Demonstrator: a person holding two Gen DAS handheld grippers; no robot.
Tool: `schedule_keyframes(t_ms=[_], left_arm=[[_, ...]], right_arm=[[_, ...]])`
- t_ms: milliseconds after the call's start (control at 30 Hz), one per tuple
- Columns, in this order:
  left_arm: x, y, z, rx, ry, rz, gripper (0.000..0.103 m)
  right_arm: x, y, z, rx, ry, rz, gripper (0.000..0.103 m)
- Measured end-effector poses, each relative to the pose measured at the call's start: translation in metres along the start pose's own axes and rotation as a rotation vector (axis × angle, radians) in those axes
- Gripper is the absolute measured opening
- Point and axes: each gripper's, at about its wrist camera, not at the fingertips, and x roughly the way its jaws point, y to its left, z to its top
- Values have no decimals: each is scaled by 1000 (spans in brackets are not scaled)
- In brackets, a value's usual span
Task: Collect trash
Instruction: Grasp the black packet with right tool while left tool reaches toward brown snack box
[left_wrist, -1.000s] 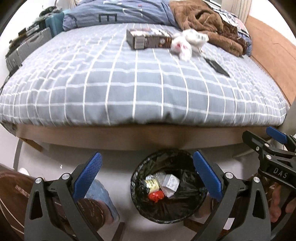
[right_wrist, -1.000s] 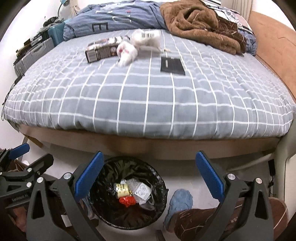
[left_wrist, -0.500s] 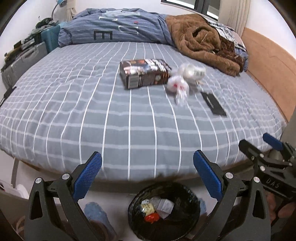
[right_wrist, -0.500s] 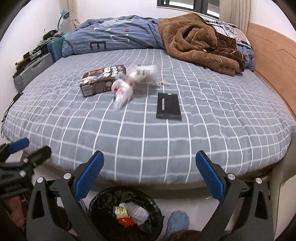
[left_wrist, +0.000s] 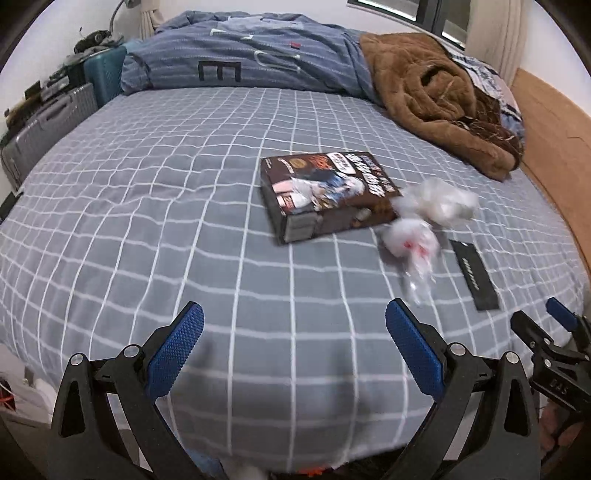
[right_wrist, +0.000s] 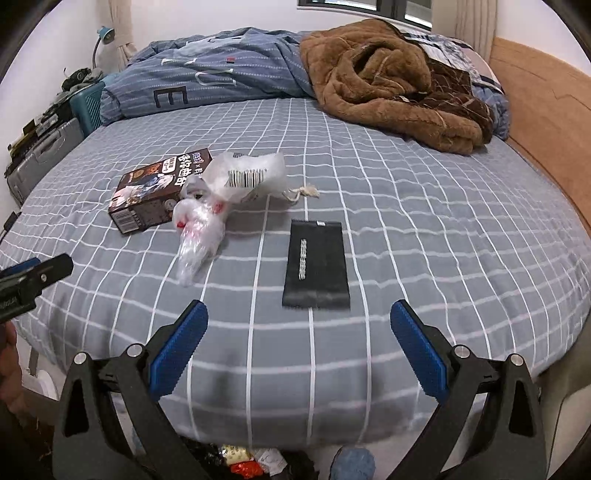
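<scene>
Both grippers hover over the near edge of the bed (left_wrist: 147, 206), holding nothing: the left gripper (left_wrist: 294, 349) has its jaws wide apart, and so does the right gripper (right_wrist: 300, 347). The trash lies mid-bed: a brown box (left_wrist: 325, 194), with two crumpled plastic bags (right_wrist: 207, 225) touching its right end and a flat black packet (right_wrist: 317, 264) right of those. Only the right view shows the barcode on one bag, a bit of string beside it, and wrappers at the bottom edge, cut off. In the left view the bags are blurred.
</scene>
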Motion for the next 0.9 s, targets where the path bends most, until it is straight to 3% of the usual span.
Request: schedule_keyframes(t_ms=[233, 533, 700, 900], left_arm=[[35, -1, 33, 14, 4, 20, 97], [76, -7, 86, 129, 10, -11, 97], [88, -12, 109, 263, 18, -78, 97], [97, -25, 120, 498, 40, -149, 97]], right_arm=[[45, -9, 18, 3, 58, -12, 92], [82, -23, 36, 28, 110, 18, 90], [102, -25, 39, 34, 158, 23, 84], [115, -25, 32, 32, 212, 42, 78]])
